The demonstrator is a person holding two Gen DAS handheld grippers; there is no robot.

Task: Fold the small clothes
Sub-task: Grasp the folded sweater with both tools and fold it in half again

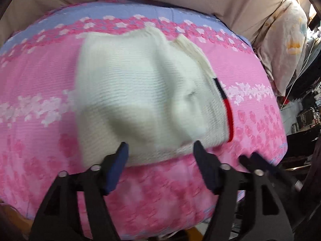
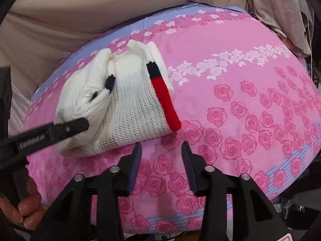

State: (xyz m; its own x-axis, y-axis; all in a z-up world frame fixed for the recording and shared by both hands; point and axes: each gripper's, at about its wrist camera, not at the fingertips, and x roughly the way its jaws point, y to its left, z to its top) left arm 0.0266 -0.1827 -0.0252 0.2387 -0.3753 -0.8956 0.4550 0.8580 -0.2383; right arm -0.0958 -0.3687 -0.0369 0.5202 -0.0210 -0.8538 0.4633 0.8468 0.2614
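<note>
On the pink rose-print bedspread (image 2: 250,92), the white knitted sweater (image 2: 124,108) lies folded into a compact bundle, its red-and-navy trim (image 2: 165,100) running down the edge that faces the open stretch of roses. I hold my left gripper (image 1: 160,147) just above the sweater's near hem, jaws standing wide apart with nothing pinched between them; the left view is blurred, so I cannot say whether a fingertip brushes the knit. My right gripper (image 2: 161,150) hangs just off the sweater's near corner, over bare bedspread, jaws parted and empty. In the right view a finger of the left gripper (image 2: 66,129) crosses the sweater's near left part, and the hand (image 2: 22,206) that holds it shows at the lower edge. I judge the fold to be laid and both grips let go, so the step in hand is the release. Next, as I read it, comes either a final half-fold or pressing the bundle flat: that calls for a clean pinch on the near hem, taking every layer together so the bundle does not spring open.
</note>
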